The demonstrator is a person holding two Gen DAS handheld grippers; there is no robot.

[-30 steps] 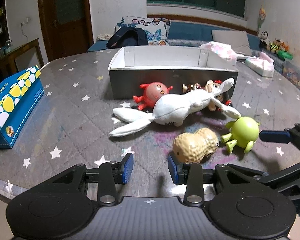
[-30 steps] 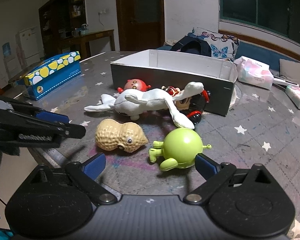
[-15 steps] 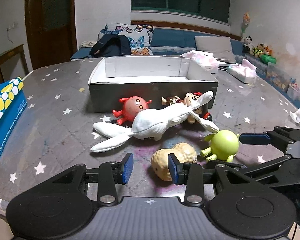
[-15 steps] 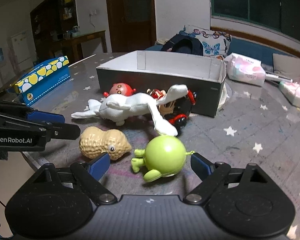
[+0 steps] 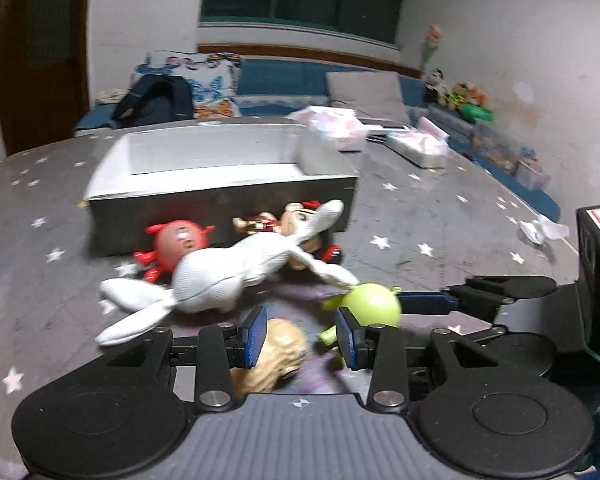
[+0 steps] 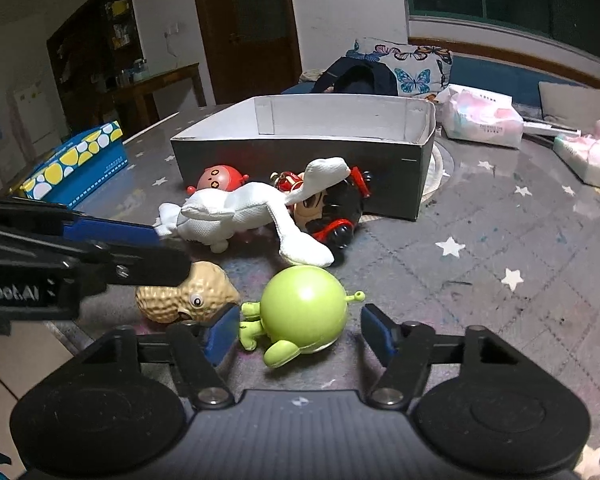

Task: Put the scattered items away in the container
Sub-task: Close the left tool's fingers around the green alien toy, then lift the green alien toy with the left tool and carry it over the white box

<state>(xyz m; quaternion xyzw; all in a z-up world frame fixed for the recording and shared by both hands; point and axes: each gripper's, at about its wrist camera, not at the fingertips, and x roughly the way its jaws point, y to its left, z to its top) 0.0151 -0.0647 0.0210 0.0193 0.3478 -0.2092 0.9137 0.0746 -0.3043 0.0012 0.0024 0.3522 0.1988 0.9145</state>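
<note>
Peanut toy (image 5: 278, 354), formerly ahead of the left gripper (image 5: 301, 338), now sits between its parted fingers; right gripper (image 6: 298, 330) spreads around the green toy (image 6: 304, 312), beside that peanut.

Your left black two-finger gripper with blue pads (image 5: 301, 335) sits low and level, its jaws parted, pads facing each other. Your right black two-finger gripper with blue pads (image 6: 298, 334) sits just beside it, also low, its jaws spread noticeably wider.
</note>
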